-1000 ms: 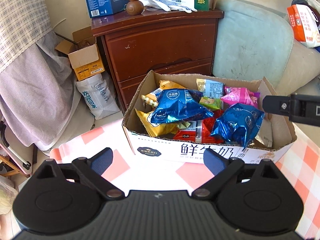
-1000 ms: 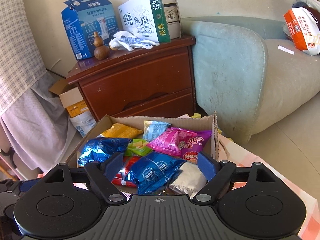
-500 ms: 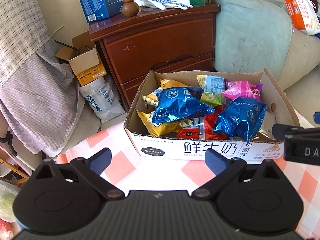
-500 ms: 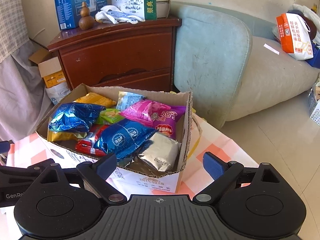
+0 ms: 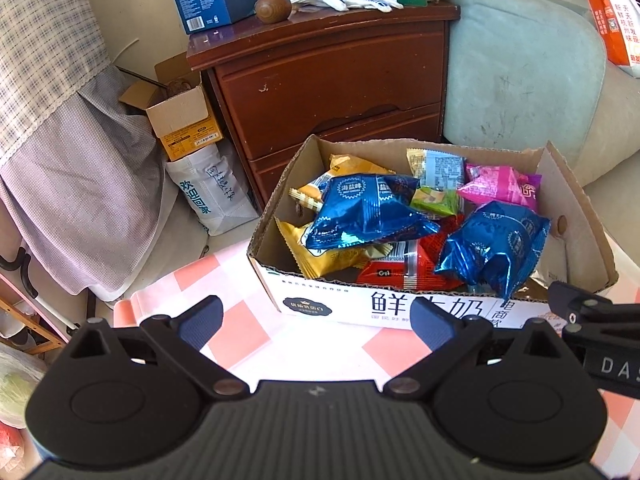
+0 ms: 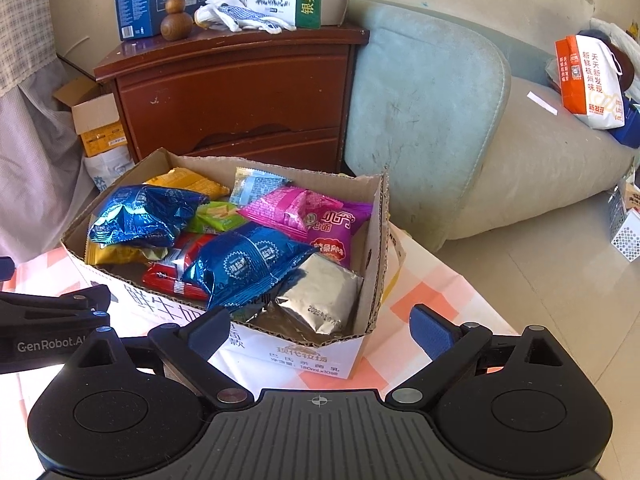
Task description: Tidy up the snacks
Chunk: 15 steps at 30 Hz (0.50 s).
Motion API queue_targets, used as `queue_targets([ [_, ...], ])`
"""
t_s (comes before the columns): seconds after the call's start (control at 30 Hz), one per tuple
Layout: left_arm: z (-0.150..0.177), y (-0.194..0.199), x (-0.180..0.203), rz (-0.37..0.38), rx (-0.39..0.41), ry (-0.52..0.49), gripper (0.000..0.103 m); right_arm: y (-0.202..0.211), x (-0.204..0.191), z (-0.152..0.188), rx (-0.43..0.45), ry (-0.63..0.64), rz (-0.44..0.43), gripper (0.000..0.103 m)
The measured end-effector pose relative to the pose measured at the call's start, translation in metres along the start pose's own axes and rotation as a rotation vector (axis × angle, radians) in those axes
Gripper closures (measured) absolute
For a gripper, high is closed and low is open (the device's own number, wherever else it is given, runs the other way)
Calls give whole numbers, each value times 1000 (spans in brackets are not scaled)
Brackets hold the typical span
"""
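Right now the left gripper (image 5: 314,322) hovers with its jaws spread wide and nothing between them, low over the pink-and-white checked table (image 5: 240,332), just in front of the cardboard box (image 5: 344,306) that holds the snacks. That box sits on the table near its far edge, open at the top, with printed characters on its white front wall. Inside it, a blue foil bag (image 5: 366,208) lies on top toward the left over a yellow packet (image 5: 320,258), a second blue bag (image 5: 496,248) lies toward the right, a red packet (image 5: 404,272) sits between them, and a pink packet (image 5: 500,184) and a small green packet (image 5: 434,200) lie toward the back. The right gripper (image 6: 318,332) is likewise wide open and empty, held near the box's right front corner, where a silver packet (image 6: 324,290) rests against the box wall beside the second blue bag (image 6: 244,264). Behind the box stands a dark wooden nightstand (image 5: 332,72), and a pale sofa (image 6: 432,112) is next to it.
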State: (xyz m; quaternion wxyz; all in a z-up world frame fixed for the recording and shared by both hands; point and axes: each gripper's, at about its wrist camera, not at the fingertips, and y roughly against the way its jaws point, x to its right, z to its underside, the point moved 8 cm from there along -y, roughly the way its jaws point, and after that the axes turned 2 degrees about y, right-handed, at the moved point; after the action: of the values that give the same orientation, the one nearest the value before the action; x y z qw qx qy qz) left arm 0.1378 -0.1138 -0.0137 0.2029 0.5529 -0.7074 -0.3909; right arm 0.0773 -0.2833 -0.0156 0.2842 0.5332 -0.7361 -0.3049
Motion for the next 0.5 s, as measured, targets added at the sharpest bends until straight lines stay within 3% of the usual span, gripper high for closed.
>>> queue_targets([
  [0.5, -1, -3, 6, -9, 2, -3, 4, -2, 3, -1, -6, -2, 2, 5],
])
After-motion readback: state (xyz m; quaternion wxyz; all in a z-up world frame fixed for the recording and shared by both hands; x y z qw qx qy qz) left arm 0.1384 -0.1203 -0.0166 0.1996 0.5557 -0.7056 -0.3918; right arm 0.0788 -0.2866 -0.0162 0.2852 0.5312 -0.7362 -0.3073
